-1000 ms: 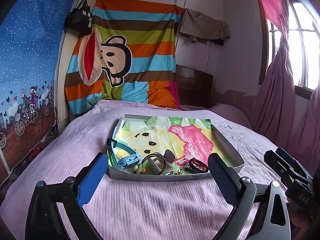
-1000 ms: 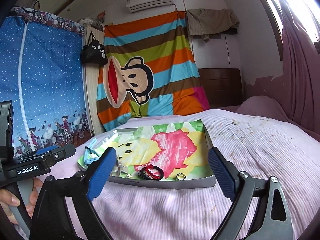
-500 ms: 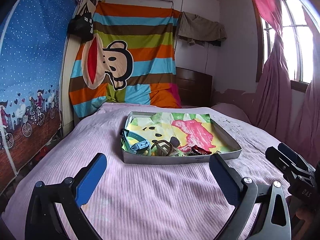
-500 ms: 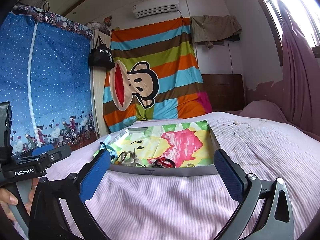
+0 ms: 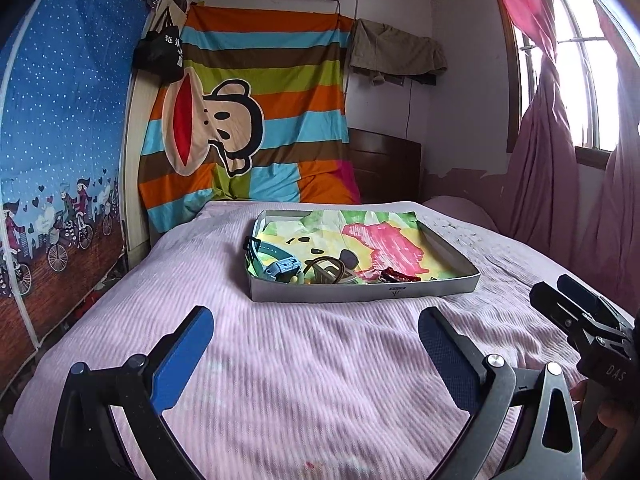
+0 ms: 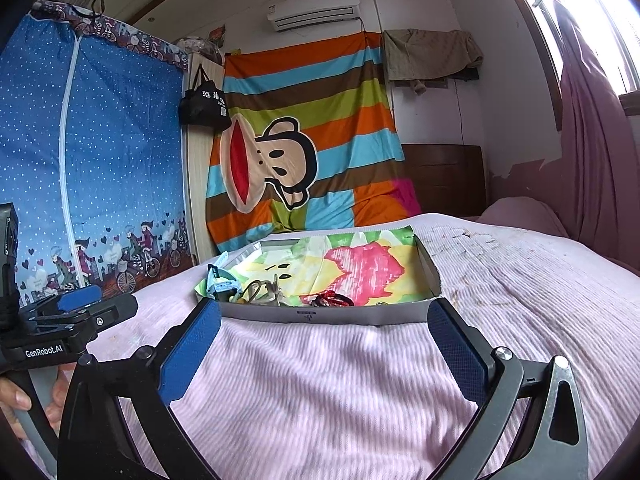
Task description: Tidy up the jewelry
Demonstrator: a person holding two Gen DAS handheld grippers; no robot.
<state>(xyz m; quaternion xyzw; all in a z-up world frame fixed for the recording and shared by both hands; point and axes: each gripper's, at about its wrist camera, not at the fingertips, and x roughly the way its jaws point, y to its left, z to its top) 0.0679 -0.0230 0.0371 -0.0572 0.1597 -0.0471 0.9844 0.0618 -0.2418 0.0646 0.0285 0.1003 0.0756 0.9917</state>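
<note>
Both grippers, left gripper (image 5: 316, 354) and right gripper (image 6: 324, 350), hang spread wide and empty over the pink bedspread (image 5: 320, 380); jewelry (image 5: 320, 272) sits bunched in the gray tray (image 5: 360, 294) ahead.

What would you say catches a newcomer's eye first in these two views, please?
First comes the striped cartoon-monkey blanket hanging on the far wall behind the bed. Next is the shallow grey tray on the pink bedspread, lined with a bright pink-and-yellow cloth, with a blue watch and other jewelry crowded along its near edge. Close up, the left claw and the right claw both stand open and empty, short of the tray.
</note>
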